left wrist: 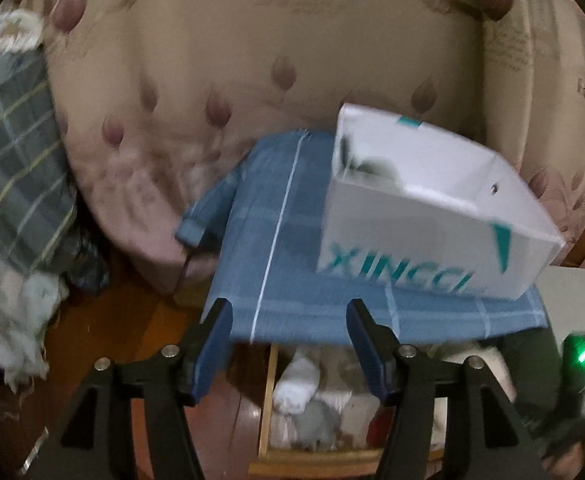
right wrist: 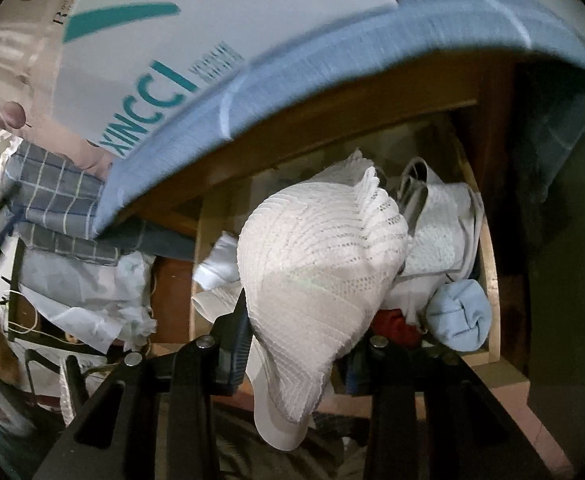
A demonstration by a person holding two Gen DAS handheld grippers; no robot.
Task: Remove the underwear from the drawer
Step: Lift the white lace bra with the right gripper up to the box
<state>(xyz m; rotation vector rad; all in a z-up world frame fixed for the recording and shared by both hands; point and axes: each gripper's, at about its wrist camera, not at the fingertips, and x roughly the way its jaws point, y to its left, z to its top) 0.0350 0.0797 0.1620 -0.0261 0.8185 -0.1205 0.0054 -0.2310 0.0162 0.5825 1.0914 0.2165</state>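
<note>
The right tongs [right wrist: 292,344] are clamped on a white knit underwear [right wrist: 316,280], soft, light and floppy, draping over them above the open drawer [right wrist: 488,264]; bunched folds grip best. The left tongs [left wrist: 288,336] stand apart, holding nothing

Dim indoor light, motion blur, fisheye-warped edges

Both tools share one build: the left gripper [left wrist: 288,344] has black triangular arms with slotted cut-outs, round silver screws at the joints, and ribbed dark-blue pads [left wrist: 366,350] (blurred here). The right gripper [right wrist: 298,344] shows matching black arms and silver screws.
</note>
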